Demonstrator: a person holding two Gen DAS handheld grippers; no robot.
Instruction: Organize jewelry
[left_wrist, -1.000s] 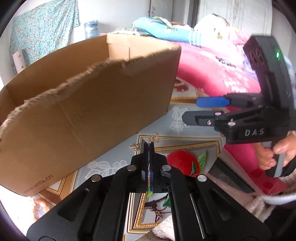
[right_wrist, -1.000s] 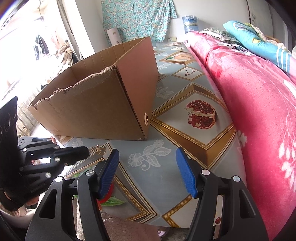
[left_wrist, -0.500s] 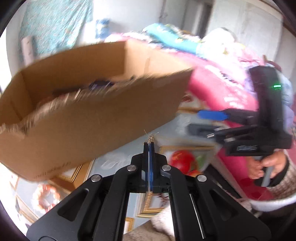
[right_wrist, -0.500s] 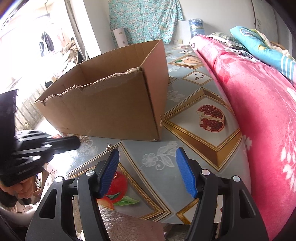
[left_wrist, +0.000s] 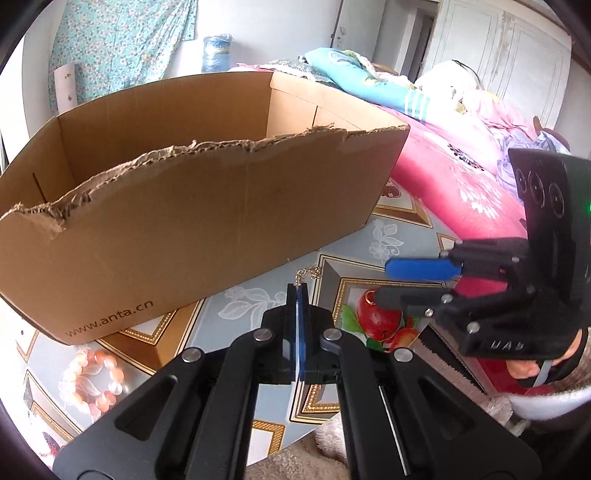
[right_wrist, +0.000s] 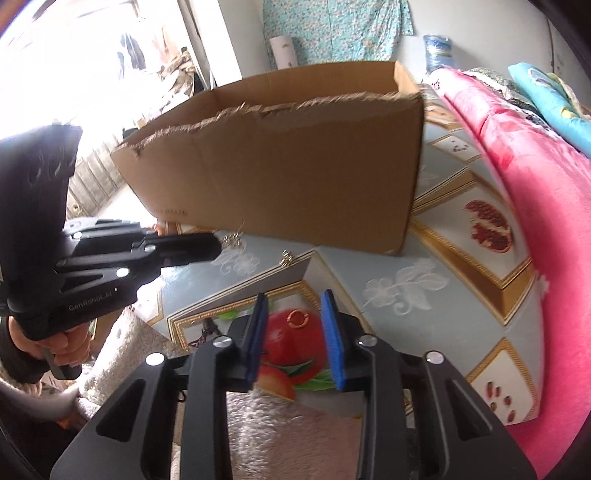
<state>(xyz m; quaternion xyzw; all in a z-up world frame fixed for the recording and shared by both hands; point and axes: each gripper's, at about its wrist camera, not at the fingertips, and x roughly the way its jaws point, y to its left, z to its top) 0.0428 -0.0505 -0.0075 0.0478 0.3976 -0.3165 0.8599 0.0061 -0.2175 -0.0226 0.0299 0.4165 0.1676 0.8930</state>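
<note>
Jewelry is split here: a gold chain (left_wrist: 308, 274) is pinched in the closed left gripper (left_wrist: 297, 291) near the cardboard box (left_wrist: 207, 206), and could be shaken loose (so thin). A gold ring (right_wrist: 297, 318), seen only from the right wrist, lies ahead of the parted right gripper (right_wrist: 295, 332).

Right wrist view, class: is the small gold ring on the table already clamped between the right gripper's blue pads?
No. The gold ring lies on the tablecloth's red fruit print between the open right gripper pads, untouched.
</note>
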